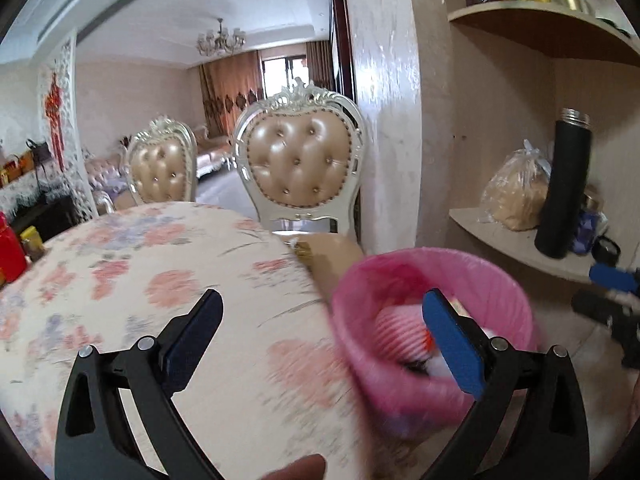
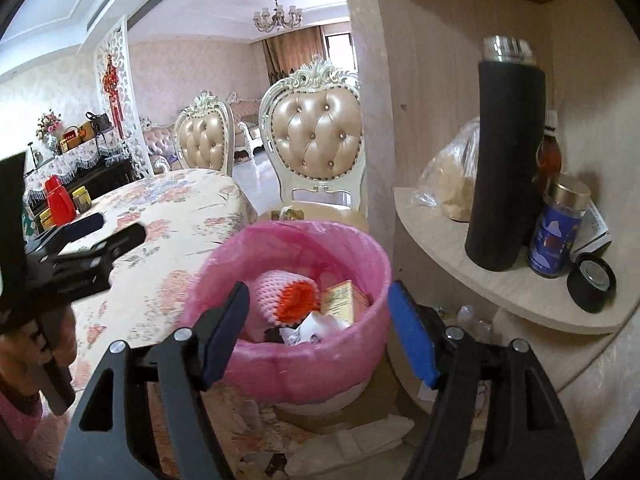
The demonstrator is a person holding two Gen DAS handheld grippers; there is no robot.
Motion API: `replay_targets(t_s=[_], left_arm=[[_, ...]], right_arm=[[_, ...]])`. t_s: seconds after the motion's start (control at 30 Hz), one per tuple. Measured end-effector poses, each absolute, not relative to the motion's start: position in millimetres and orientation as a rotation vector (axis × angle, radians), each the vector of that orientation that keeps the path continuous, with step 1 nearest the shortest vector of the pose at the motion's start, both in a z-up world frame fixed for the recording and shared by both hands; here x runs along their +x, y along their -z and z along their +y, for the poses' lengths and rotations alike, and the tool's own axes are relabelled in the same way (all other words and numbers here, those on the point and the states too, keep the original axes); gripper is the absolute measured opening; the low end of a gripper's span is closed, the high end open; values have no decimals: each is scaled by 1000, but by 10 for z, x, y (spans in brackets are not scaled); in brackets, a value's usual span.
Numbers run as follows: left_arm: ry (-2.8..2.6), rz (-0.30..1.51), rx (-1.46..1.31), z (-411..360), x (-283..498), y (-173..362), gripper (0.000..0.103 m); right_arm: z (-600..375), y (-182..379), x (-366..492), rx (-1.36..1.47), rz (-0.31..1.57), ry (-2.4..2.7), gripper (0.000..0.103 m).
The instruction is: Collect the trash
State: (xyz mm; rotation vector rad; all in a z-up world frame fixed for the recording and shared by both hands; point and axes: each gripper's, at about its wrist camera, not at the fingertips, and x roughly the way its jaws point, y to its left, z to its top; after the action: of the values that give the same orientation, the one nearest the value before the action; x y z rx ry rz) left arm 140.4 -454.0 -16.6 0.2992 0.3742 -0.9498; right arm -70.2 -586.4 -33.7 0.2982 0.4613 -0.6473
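A trash bin with a pink liner (image 2: 296, 364) stands on the floor between the floral-cloth table (image 2: 180, 208) and a corner shelf. Inside it lie a pink foam net with an orange middle (image 2: 286, 294), a gold box (image 2: 340, 300) and crumpled paper (image 2: 312, 330). My right gripper (image 2: 318, 292) hovers over the bin, open, with nothing held. My left gripper (image 1: 323, 300) is open and empty above the table edge, with the blurred bin (image 1: 432, 320) to its right. Each gripper shows in the other's view: the left gripper (image 2: 108, 232) and the right gripper (image 1: 600, 290).
Two tufted chairs (image 2: 320, 136) stand behind the table. The corner shelf (image 2: 500, 284) holds a black flask (image 2: 506, 168), a blue jar (image 2: 556, 236), a bagged loaf and a small black tin. A red bottle (image 2: 60, 200) stands on the table's far side. Paper scraps (image 2: 360, 440) lie by the bin's foot.
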Motion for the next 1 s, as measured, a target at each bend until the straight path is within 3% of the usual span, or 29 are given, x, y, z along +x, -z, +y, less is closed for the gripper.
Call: replay_targets(t_s=[0.37, 0.67, 1.0], left_arm=[[937, 387, 247, -3678, 1298, 144, 96], [1007, 416, 194, -3468, 1169, 239, 96], [1080, 401, 218, -3494, 1016, 279, 96]], right_arm=[[-5188, 121, -695, 238, 456, 675, 80], [-4859, 138, -731, 193, 473, 700, 92], [-4708, 114, -894, 161, 451, 743, 95]])
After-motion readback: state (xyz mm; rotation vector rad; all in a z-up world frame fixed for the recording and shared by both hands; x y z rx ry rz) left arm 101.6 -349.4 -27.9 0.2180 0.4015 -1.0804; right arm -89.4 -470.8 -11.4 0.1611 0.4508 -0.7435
